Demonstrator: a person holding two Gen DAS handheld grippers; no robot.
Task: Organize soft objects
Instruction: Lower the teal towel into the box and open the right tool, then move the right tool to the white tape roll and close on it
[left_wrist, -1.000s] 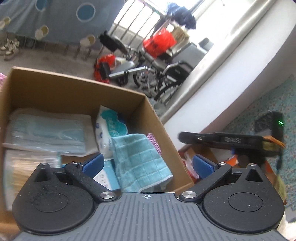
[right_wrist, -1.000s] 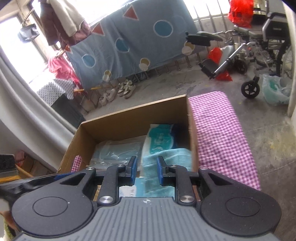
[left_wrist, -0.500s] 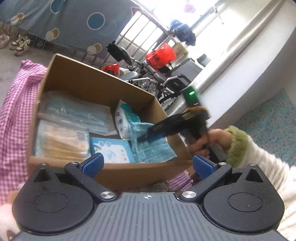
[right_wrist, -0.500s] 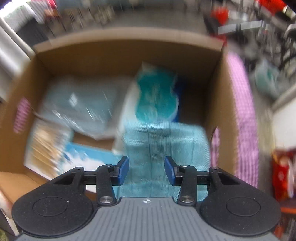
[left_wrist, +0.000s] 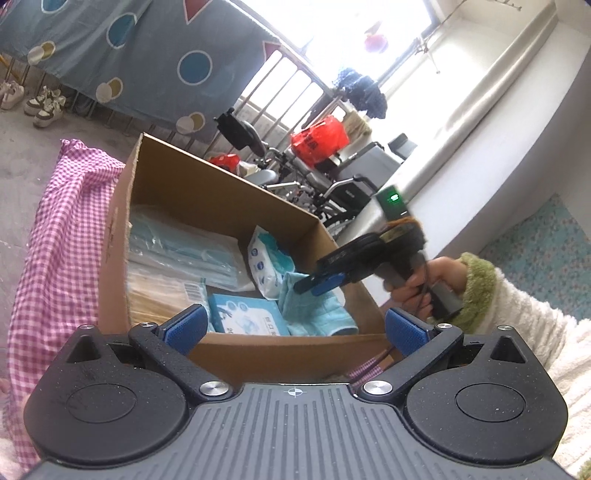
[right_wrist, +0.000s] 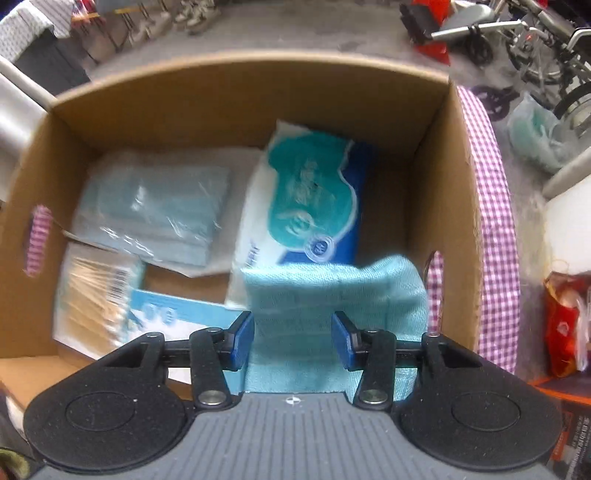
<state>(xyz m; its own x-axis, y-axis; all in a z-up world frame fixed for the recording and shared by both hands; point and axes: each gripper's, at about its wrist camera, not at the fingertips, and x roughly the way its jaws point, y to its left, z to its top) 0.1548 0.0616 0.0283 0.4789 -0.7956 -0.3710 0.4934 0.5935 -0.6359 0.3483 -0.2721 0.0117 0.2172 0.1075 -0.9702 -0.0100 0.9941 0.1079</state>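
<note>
Left wrist view alone shows the hand (left_wrist: 421, 284) on the right gripper (left_wrist: 321, 285), both grippers' jaws apart, the right's just opened over the towel (right_wrist: 332, 295)

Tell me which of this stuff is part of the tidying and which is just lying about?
Part of the job: box, blue cloth, wipes pack, mask pack, right tongs.

Lying about: wheelchair, red bag, shoes, checked cloth.

The cardboard box (right_wrist: 443, 192) was plain brown, the cloth under it (left_wrist: 55, 236) checked pink and white, the towel (right_wrist: 332, 295) pale turquoise; the wipes pack (right_wrist: 314, 199) was white, teal and blue; the sleeve (left_wrist: 517, 306) cream, cuffed green
</note>
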